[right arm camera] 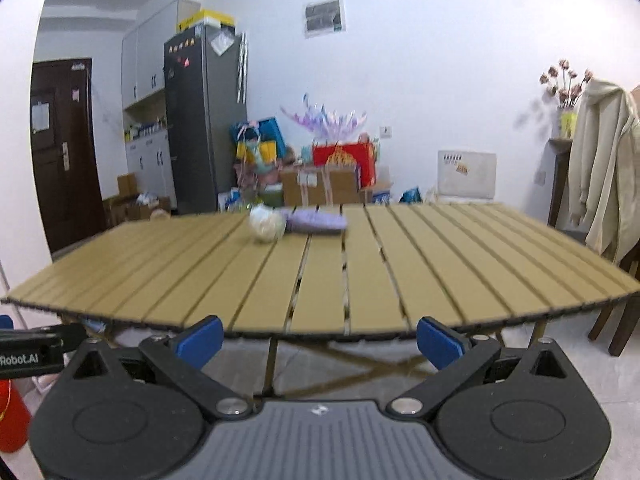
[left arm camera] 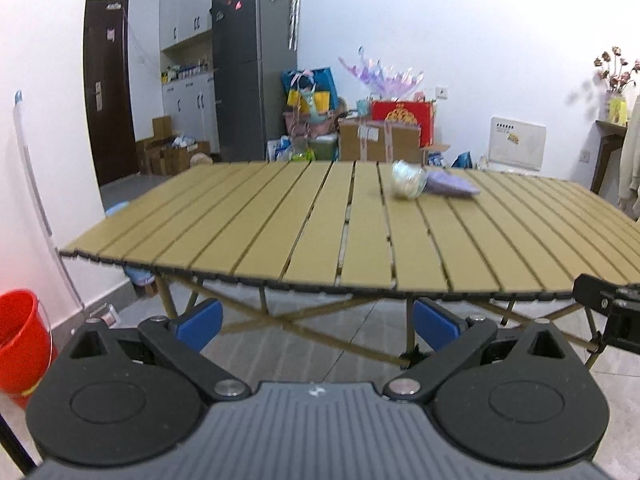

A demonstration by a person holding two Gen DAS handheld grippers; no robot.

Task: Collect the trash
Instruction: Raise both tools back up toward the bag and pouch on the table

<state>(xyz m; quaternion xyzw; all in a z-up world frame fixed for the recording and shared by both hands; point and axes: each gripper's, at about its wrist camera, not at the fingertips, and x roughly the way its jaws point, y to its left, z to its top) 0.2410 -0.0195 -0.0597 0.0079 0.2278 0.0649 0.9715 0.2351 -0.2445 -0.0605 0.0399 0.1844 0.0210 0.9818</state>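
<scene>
Blue-padded jaws of the left gripper (left arm camera: 316, 326) and right gripper (right arm camera: 320, 336) gaping wide, gripping nothing, hovering before the slatted tan surface (left arm camera: 360, 240), crumpled whitish wrapper (left arm camera: 407, 185) touching a purple packet (left arm camera: 452, 187) lying near its far edge, red bucket (left arm camera: 20, 340) sitting on the floor at left.

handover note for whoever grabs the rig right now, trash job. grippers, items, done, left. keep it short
Left gripper: open, empty, held short of the near table edge.
Right gripper: open, empty, also short of the near edge.
Trash: a crumpled pale ball and a purple wrapper lie close together, possibly touching, toward the far side of the slatted table. Both blurred, so I can't tell the material.
Red bucket stands on the floor to the left of the table; probably the bin, not confirmed.
Done: nothing picked up, by the look of it.
Left: grab both pieces and drop them in the bin.
</scene>
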